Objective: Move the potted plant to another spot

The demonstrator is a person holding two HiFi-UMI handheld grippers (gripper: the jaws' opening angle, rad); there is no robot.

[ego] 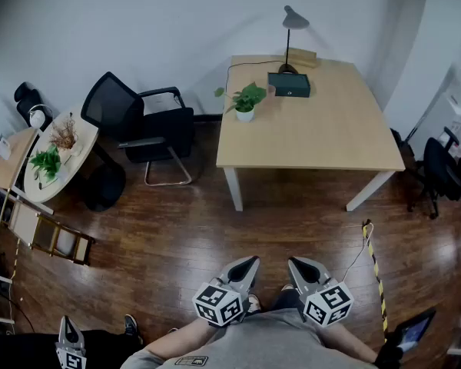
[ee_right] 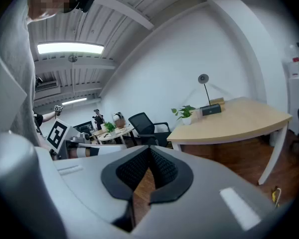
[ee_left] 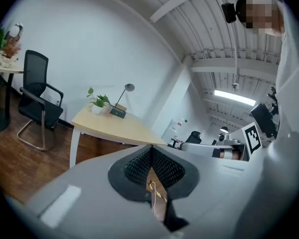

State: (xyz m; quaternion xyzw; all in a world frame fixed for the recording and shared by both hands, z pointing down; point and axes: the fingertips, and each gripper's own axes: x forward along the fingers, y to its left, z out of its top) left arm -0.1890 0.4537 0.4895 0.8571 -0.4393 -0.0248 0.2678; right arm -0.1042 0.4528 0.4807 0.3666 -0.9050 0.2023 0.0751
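A small potted plant (ego: 246,101) in a white pot stands near the back left corner of a light wooden table (ego: 330,141); it also shows as the potted plant (ee_left: 97,103) in the left gripper view and the potted plant (ee_right: 185,114) in the right gripper view. Both grippers are held close to the person's body, far from the table across bare floor. My left gripper (ego: 251,261) is shut with nothing in it, jaw tips touching (ee_left: 151,148). My right gripper (ego: 293,263) is also shut and empty (ee_right: 148,148).
A grey desk lamp (ego: 290,37) and a dark box (ego: 289,84) sit beside the plant. A black office chair (ego: 142,125) stands left of the table. A round side table (ego: 58,156) with more plants is at far left. Another chair (ego: 443,171) is at right. A yellow-black cable (ego: 375,271) lies on the floor.
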